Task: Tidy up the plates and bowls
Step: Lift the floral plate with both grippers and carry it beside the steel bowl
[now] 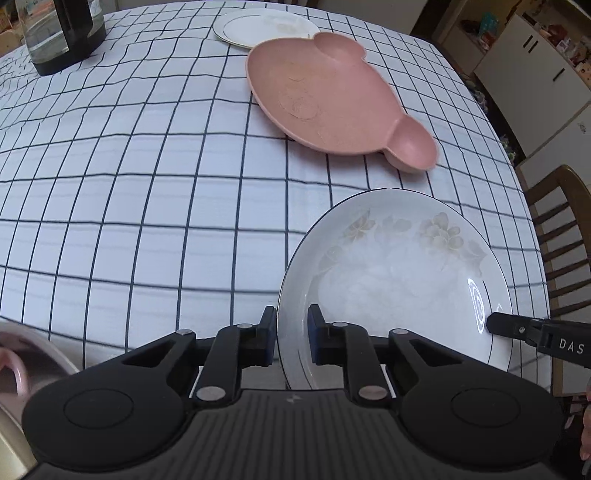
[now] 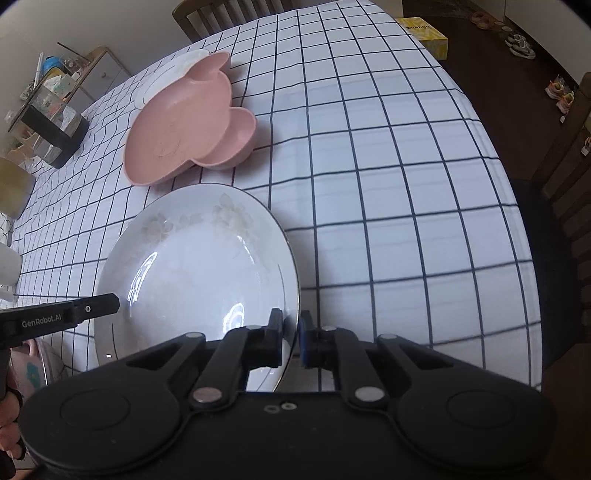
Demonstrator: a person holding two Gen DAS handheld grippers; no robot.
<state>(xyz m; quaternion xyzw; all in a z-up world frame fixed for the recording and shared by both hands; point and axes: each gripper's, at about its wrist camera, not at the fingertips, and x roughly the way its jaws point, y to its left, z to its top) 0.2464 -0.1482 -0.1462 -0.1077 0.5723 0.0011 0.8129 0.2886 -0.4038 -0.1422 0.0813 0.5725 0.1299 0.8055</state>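
**A:** Between the two tools, near the front edge of the checked-cloth counter (image 1: 147, 184), sits the round white porcelain plate with the faded flower print (image 1: 399, 273). Where are the grips on it?

**B:** On opposite sides of the rim. The left hand-held gripper (image 1: 291, 338) has closed down on the plate's left edge, one finger under the rim and one inside it. The right hand-held gripper (image 2: 291, 338) is clamped the same way on the right edge. From the left wrist view the right tool's fingertip shows against the plate's far side.

**A:** So the plate is pinched from both sides at once. Does it have a long axis to worry about?

**B:** No, it is round. What matters is the line joining the two grips, which runs straight across it. I judge both hands must rise and travel together, or the plate will twist out of one clamp.

**A:** And where would it go?

**B:** Ahead of both tools lies the pink bear-shaped sectioned plastic plate (image 1: 332, 99), just beyond the flowered plate's far rim. Behind that is a smaller white plate with a thin dark rim line (image 1: 266, 26), partly covered by one pink ear in the right wrist view. Either could be the stacking spot; I cannot tell which. Neither hand is nearer.

**A:** Anything in the way?

**B:** A glass kettle with a black handle (image 1: 62, 33) stands well off to the left.
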